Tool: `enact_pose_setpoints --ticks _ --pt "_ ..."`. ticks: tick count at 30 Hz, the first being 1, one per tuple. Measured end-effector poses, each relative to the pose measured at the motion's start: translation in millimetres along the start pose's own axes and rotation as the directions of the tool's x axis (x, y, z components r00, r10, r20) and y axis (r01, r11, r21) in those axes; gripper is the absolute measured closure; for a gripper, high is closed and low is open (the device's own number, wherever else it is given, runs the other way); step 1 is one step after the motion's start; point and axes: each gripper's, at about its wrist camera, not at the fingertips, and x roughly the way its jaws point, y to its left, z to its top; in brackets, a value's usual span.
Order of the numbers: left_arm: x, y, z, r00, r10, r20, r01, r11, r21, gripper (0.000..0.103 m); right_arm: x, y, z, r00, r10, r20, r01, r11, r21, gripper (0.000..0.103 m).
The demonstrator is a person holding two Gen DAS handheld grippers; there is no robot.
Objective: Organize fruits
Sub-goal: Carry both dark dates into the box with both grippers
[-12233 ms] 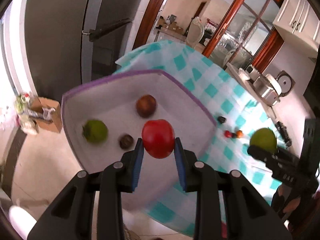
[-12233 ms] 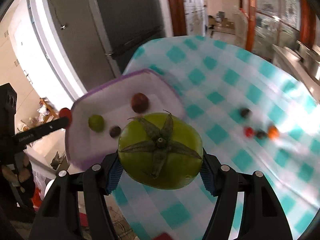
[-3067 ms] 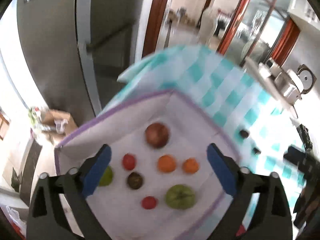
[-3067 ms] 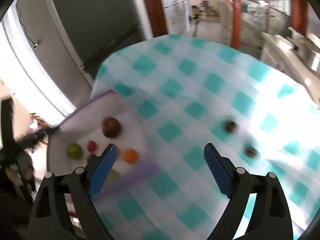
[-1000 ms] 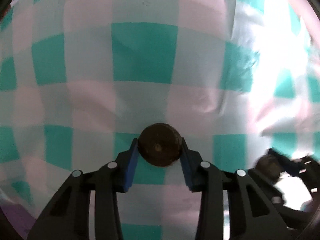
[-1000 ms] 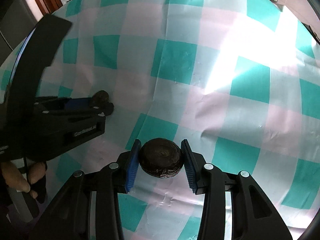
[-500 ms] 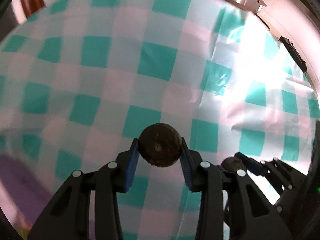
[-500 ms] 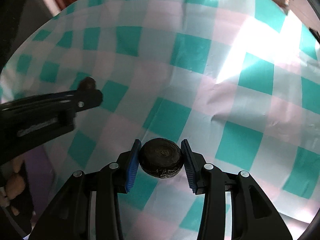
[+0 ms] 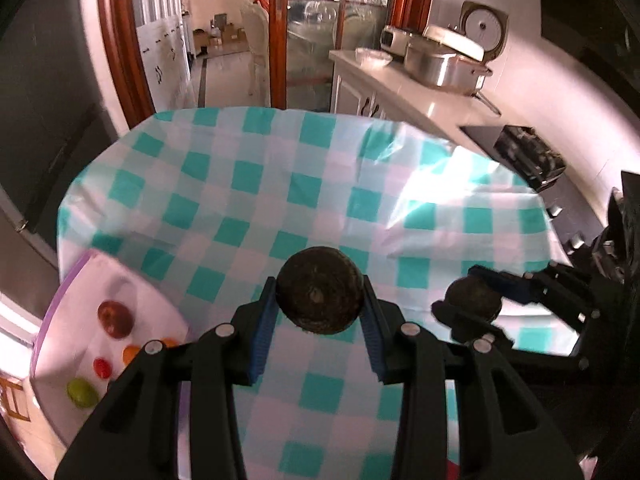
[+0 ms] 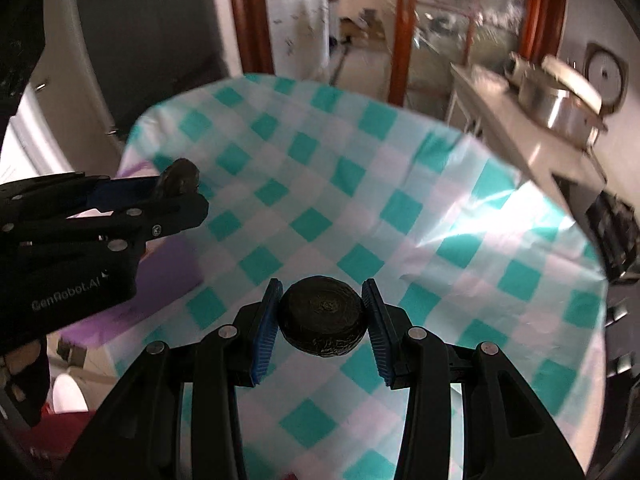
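1. Holding a dark wrinkled fruit between its blue pads, the left claw is closed snugly on the fruit's sides, lifted above the checked bench.
2. Right claw likewise grips a second dark fruit, pads pressed on opposite flanks; it shows right of the left claw's fingers.
3. Handling, by judgement: small, light, shrivelled skin gives good friction; probably firm shell, slightly brittle. Taking hold across the widest middle suits it; hard squeezing risks cracking.
4. White tray with purple rim lies down-left of the left claw, holding a brown fruit, red, orange and green pieces.
5. Beyond the bench: metal pots on a far counter.
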Motion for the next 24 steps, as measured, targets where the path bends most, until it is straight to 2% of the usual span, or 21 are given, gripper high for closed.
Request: enact_pose_setpoints --ticks 7,12,15,17,24 --pt "-62.2 -7.1 -38.1 0.997 0.041 0.063 -0.044 0.998 0.046 0.063 -84.4 -0.4 -15.4 0.996 -0.005 0.087 0.009 0.999 -0.046 0.061" --pt "-87.9 4.5 -62.7 0.993 0.056 0.103 -0.060 0.997 0.038 0.063 -119.5 -2.5 -29.2 0.989 -0.004 0.145 0.013 0.998 -0.056 0.061" --pt "-106.3 13.6 -79.8 0.985 0.080 0.151 -0.086 0.996 0.034 0.063 -127.1 -5.7 -42.3 0.987 -0.001 0.161 0.010 0.999 -0.052 0.061" --pt "-117.3 25.8 -93.8 0.983 0.087 0.162 -0.087 0.996 -0.009 0.063 -127.4 -8.8 -54.2 0.987 -0.003 0.158 0.010 0.999 -0.044 0.061" --pt "-129.4 71.8 -140.1 0.980 0.149 0.129 -0.134 0.984 -0.117 0.063 -107.2 -11.8 -87.3 0.994 0.004 0.106 0.000 0.999 -0.039 0.061"
